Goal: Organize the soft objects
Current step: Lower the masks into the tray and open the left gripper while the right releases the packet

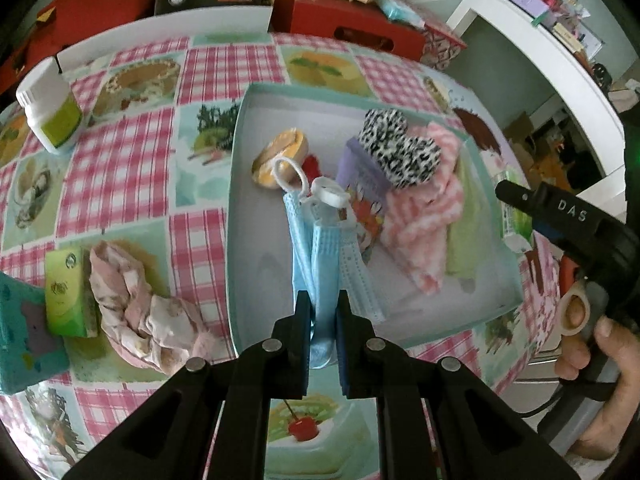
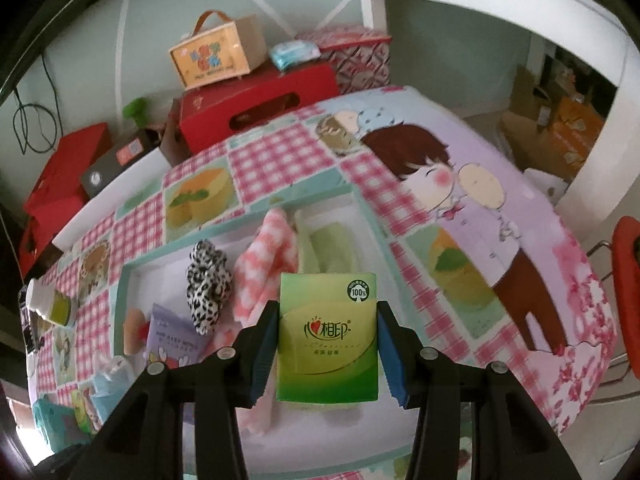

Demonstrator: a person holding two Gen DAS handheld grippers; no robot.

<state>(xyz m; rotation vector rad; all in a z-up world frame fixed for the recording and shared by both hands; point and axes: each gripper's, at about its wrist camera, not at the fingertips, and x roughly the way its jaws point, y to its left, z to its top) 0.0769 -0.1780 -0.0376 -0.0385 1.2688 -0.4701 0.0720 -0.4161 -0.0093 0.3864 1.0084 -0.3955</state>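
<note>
Pink checked oilcloth with cake pictures covers the table [image 1: 120, 168], and red gift boxes [image 1: 348, 20] are stacked past its far edge. You have a shallow mint-green cardboard box lid [image 1: 240, 168] lying open side up in the middle of the table, so soft things can go inside and stay together.

Your left gripper [image 1: 323, 320] is pinched tight on a pale blue paper face mask [image 1: 316, 256]. The mask hangs from the jaws over the near edge of the lid, and its far end with the white ear loops lies inside, so it looks ready to be let go there.

Your right gripper [image 2: 327, 348] holds a green pack of paper tissues [image 2: 328, 336] between its blue pads, jaws about half wide because the pack is broad. You hold it above the right part of the lid, over a soft green cloth [image 2: 332, 248].

Already in the lid, toward its far right corner, lie a black-and-white spotted fluffy scrunchie [image 1: 400, 152], a pink-and-white checked fluffy cloth [image 1: 424, 224] and a purple pack of baby wipes [image 1: 360, 172]. An orange round sponge toy [image 1: 280, 156] sits near the far left corner.

Outside, by the left edge of the table, wait a crumpled pink flowery cloth [image 1: 140, 308], a second green tissue pack [image 1: 68, 292] and a white plastic bottle with a green label [image 1: 52, 108]. The bottle is hard, so I think it stays out.
</note>
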